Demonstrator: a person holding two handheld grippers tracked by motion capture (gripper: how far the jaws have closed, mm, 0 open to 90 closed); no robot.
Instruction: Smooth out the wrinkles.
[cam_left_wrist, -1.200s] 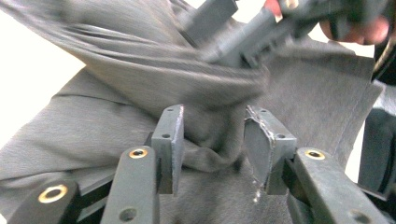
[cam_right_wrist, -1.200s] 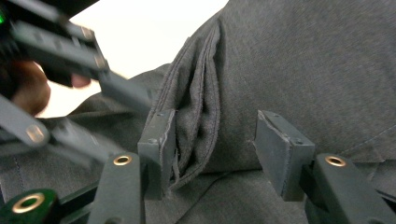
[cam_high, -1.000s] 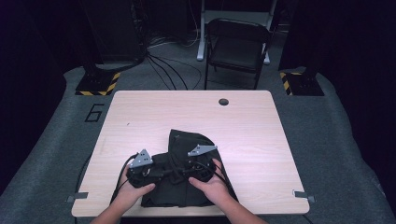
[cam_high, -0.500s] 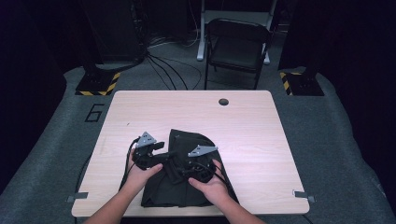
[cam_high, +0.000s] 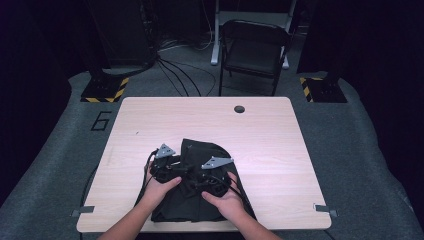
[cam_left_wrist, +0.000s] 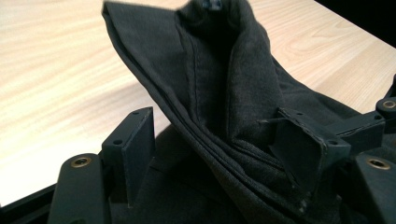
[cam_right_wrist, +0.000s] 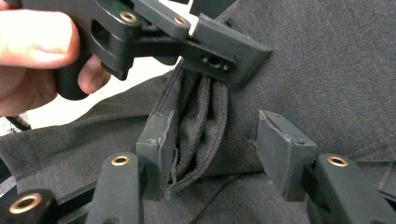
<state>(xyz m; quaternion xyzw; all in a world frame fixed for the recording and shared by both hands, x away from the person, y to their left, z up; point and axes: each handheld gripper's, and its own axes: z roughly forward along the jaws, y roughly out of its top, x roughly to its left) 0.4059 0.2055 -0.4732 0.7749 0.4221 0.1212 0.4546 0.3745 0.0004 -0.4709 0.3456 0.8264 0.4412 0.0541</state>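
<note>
Since the earlier frame my left gripper (cam_high: 167, 167) slid right onto the dark cloth (cam_high: 200, 200) — jaws just opening, spread around a raised fold, one pad touching. Right gripper (cam_right_wrist: 215, 149) half-spread, that fold against its left pad — not clamped.

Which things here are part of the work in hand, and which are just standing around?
In use: dark garment, bunched fold, left tongs just opening, fold between jaws, right tongs, table.
Just standing around: folding chair, floor cables, striped stands.
</note>
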